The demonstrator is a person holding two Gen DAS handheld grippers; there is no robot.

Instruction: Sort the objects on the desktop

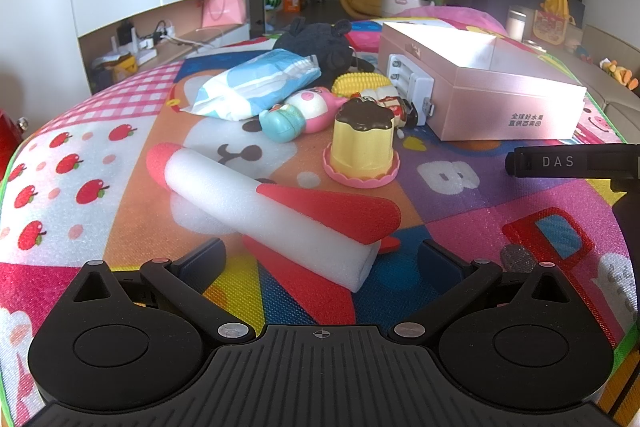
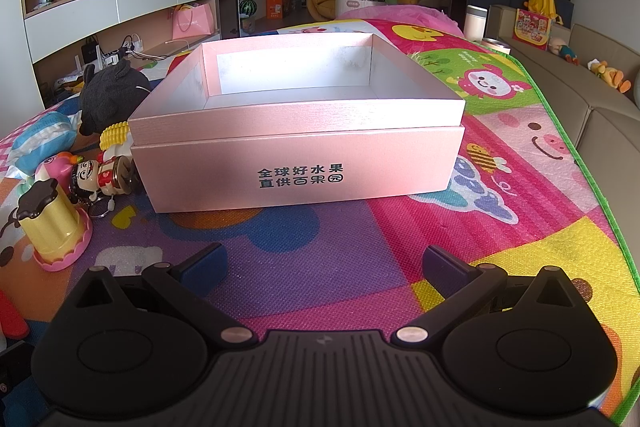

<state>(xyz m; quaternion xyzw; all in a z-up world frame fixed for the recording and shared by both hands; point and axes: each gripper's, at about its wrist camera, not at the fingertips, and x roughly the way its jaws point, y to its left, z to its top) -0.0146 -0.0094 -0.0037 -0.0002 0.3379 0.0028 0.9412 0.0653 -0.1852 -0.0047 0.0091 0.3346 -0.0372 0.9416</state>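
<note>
While the left tongs (image 1: 320, 263) stand spread wide and hold nothing, a foam rocket (image 1: 272, 211) lies on the play mat (image 1: 460, 227) straight before them. Its long axis runs on a diagonal: the red nose points away and to the left, and the cut white tail end lies between the two finger pads (image 1: 206, 261), touching neither. One red fin stands out to the right side of the body. Beyond the rocket, toward the pink box (image 1: 480, 95), stands a yellow pudding toy (image 1: 362, 143) with a brown top and a pink frilled base, upright. Behind the pudding toy lie a pink pig toy (image 1: 304, 113), a blue tissue pack (image 1: 256, 85), a corn cob toy (image 1: 362, 83), a small doll figure (image 1: 394, 107) and a dark plush toy (image 1: 320, 43). A white battery holder (image 1: 412, 85) touches the left wall of the pink box. At the right edge, in front of the box, a black bar marked DAS (image 1: 568, 161) comes in.

From the right wrist view, the right tongs (image 2: 326, 267) are also spread wide and hold nothing, above bare mat. The pink box (image 2: 296, 163) sits directly ahead, open at the top, its printed front wall facing the camera, its inside white. Left of the box stand the doll figure (image 2: 102, 175) and the pudding toy (image 2: 52, 227); the corn cob toy (image 2: 114, 135) and the plush toy (image 2: 110, 91) lie further back on that side.
</note>
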